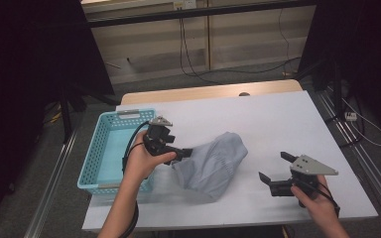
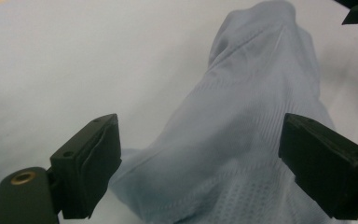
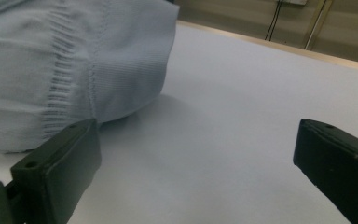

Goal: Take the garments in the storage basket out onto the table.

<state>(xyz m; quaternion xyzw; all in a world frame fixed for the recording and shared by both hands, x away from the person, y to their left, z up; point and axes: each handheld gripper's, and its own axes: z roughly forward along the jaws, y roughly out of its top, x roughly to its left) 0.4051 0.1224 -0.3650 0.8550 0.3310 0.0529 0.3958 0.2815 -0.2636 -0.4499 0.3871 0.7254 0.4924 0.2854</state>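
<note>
A pale blue-grey garment (image 1: 213,166) lies crumpled in a heap on the white table (image 1: 278,119), a little left of the middle. My left gripper (image 1: 184,152) is at the heap's left end, pointing right at it. In the left gripper view its jaws stand wide apart (image 2: 198,140), with the ribbed fabric (image 2: 242,116) lying between them and neither pad pressing on it. My right gripper (image 1: 273,166) hovers to the right of the garment, open with nothing between its jaws (image 3: 196,135). The garment's hem (image 3: 74,56) lies just beyond its left jaw.
A light blue plastic basket (image 1: 92,148) stands at the table's left edge, just behind my left hand. Bare white tabletop stretches behind and to the right of the garment. The table's front edge runs close under both hands. Cables hang at the far wall.
</note>
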